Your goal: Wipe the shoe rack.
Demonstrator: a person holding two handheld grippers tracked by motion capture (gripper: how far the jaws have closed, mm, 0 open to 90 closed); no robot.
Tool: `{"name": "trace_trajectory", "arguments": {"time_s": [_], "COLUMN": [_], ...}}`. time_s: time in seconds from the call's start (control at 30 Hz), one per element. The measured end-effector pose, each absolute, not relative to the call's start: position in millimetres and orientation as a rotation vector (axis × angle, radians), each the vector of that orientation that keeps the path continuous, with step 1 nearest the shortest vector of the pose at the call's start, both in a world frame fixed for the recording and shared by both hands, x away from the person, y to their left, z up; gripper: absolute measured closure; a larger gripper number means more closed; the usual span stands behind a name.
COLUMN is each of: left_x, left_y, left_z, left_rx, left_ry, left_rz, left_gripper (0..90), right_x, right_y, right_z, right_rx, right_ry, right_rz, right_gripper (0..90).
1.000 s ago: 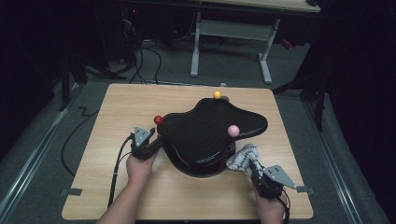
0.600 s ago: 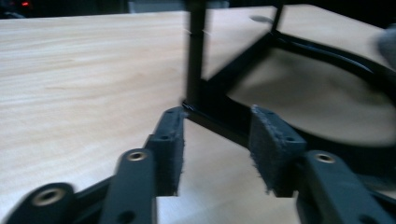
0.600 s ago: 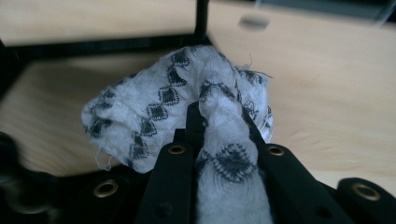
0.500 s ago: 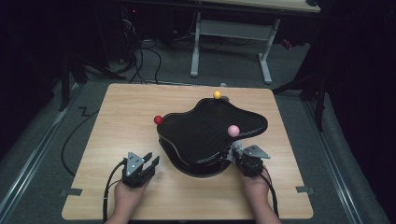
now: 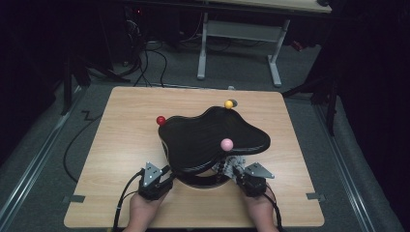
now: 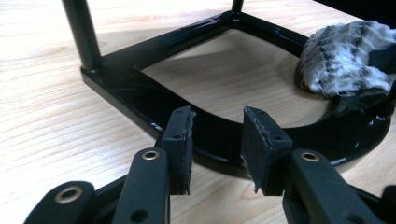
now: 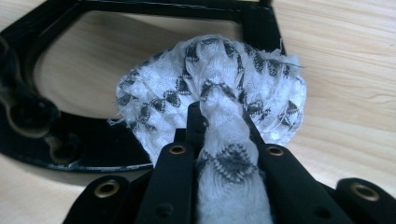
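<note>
A glossy black stand with a wavy top sits mid-table on an open base frame. A red ball, a yellow ball and a pink ball sit at its top's rim. My left gripper is low at the base's front left. Its jaws have just been opening a little, with nothing between the pads. My right gripper is shut on a bunched white-and-black patterned cloth, which rests against the base frame under the top.
The wooden table has bare room left of and behind the stand. The stand's upright leg rises at the base's far-left corner. Cables trail from both grippers over the near edge. A desk frame stands on the floor beyond.
The left gripper drew back from the stand's left side to the near front, its jaws narrower. The right gripper moved left and inward, bringing the cloth under the stand's top.
</note>
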State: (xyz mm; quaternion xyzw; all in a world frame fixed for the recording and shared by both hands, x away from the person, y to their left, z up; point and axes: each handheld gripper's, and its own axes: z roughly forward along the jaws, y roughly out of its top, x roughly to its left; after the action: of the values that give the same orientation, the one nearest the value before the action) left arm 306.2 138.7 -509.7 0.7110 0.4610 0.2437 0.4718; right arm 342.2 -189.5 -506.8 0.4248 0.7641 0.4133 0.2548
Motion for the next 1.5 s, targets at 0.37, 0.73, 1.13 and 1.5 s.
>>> {"name": "trace_trajectory", "arguments": {"time_s": [0.37, 0.73, 1.13, 1.5], "left_x": [310.4, 313.0, 314.6, 313.0], "left_y": [131.5, 129.3, 129.4, 128.3], "left_z": [-510.0, -510.6, -510.6, -510.5], "left_rx": [1.841, 1.87, 1.873, 1.864], "left_ry": [1.141, 1.155, 1.153, 1.142], "left_rz": [0.594, 0.574, 0.561, 0.574], "left_gripper": [62.8, 64.2, 64.4, 64.4], "right_x": [302.5, 276.5, 286.5, 269.1], "right_y": [-176.3, -166.4, -158.7, -165.0], "right_z": [-444.0, -431.0, -493.4, -442.7], "right_rx": [1.024, 0.926, 1.011, 0.94], "right_ry": [1.872, 1.892, 2.126, 1.941], "right_rz": [1.4, 1.469, 1.265, 1.442], "right_gripper": [81.6, 81.6, 81.4, 81.1]}}
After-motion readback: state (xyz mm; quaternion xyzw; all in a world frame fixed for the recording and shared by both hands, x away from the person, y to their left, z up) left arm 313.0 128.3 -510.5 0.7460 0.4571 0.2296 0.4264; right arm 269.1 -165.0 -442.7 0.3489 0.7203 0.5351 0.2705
